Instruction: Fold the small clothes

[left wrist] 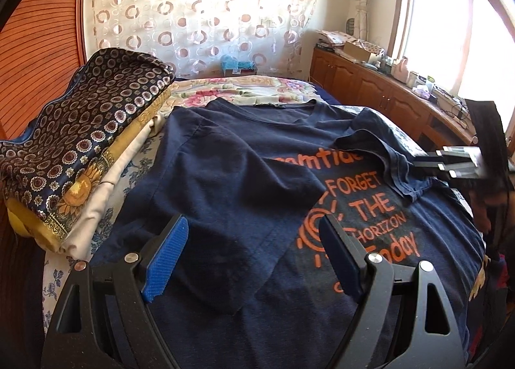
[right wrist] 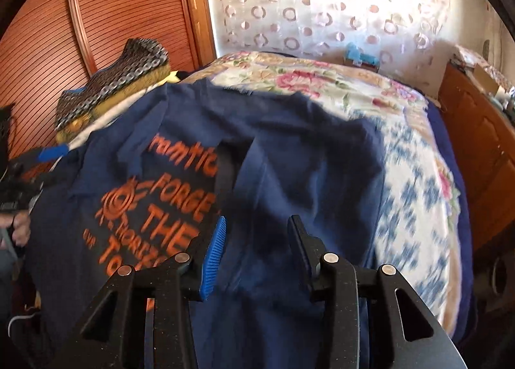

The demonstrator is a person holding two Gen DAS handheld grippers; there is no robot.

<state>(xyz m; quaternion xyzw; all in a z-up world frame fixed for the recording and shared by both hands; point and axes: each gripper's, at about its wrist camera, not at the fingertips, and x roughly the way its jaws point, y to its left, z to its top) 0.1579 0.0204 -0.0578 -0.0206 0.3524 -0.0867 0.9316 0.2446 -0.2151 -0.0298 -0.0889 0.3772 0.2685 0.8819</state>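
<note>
A navy T-shirt (left wrist: pixel 231 182) with orange print is spread on a floral-covered bed (right wrist: pixel 412 156), its left side already laid inward over the chest and the right sleeve (left wrist: pixel 383 147) turned in across the lettering; the left gripper (left wrist: pixel 254 256) is held wide apart just above the folded panel, nothing being gripped between its blue pads; the right gripper (right wrist: pixel 254 250) is seen partly parted over the shirt's right portion, cloth lying beneath the jaws but apparently not pinched, though the blur leaves contact with the fabric uncertain. The right sleeve could be dragged out of its fold if the right gripper were lowered and closed on a single loose layer; a crooked crease could result if only the top ply were caught; the folded left panel could be slid askew by the left pads brushing it; the stacked patterned bedding (left wrist: pixel 87 118) just beside the shirt could be snagged on a wide sweep.
</note>
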